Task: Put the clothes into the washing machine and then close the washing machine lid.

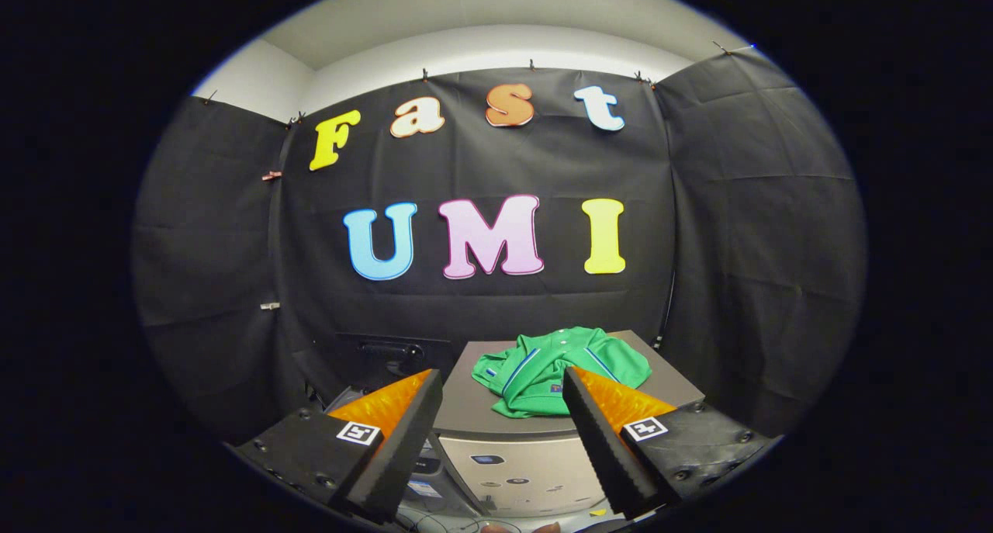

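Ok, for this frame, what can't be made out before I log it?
- Crumpled green polo shirt with blue stripes, gripper view: its near right edge sits behind the right finger of the open tongs.
- Grey flat-topped washing machine: both front corners are covered by the fingers; I cannot tell where the lid or its opening lies.
- Dark fitting behind the machine: too dim to identify.

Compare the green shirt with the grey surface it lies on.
The green shirt is crumpled, soft and bright; the grey surface under it is flat, rigid and dull. The shirt covers only part of the surface. Both sit just beyond the gripper, whose jaws are open and hold nothing.
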Demonstrator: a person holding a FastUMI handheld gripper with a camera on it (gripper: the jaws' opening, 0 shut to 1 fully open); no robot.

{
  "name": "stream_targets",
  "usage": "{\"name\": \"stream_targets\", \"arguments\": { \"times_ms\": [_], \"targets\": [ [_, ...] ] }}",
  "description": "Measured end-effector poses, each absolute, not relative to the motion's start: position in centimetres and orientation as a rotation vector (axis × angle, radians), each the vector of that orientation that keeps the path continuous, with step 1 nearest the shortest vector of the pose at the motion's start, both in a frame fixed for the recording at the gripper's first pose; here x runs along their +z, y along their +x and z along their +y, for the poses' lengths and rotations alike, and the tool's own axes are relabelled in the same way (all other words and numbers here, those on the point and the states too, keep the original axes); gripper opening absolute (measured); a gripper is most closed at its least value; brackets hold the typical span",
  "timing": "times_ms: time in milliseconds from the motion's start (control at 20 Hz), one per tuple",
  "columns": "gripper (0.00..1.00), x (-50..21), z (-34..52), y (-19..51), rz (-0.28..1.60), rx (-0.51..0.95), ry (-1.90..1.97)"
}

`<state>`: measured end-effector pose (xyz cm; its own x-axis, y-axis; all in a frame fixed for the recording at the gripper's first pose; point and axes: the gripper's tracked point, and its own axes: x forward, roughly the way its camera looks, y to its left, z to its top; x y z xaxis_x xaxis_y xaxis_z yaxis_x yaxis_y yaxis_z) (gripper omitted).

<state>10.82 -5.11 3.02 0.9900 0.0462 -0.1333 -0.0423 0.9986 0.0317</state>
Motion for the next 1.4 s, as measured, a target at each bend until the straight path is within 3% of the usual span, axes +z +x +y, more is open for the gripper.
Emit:
{"name": "stream_targets", "arguments": {
  "times_ms": [250,650,1050,1200,1350,1400],
  "targets": [
    [0.98,1.2,-5.5,18.4,0.259,0.030,-0.017],
    [0.98,-4.0,-10.8,30.2,0.539,-0.111,-0.155],
    [0.98,-10.8,-13.7,34.7,0.806,-0.159,-0.131],
    [0.99,-12.8,-13.4,33.8,0.914,-0.113,-0.137],
    [0.80,-13.2,-12.9,34.0,0.924,-0.091,-0.090],
    [0.60,-13.2,-12.9,33.9,0.918,-0.101,-0.070]
  ]
}}
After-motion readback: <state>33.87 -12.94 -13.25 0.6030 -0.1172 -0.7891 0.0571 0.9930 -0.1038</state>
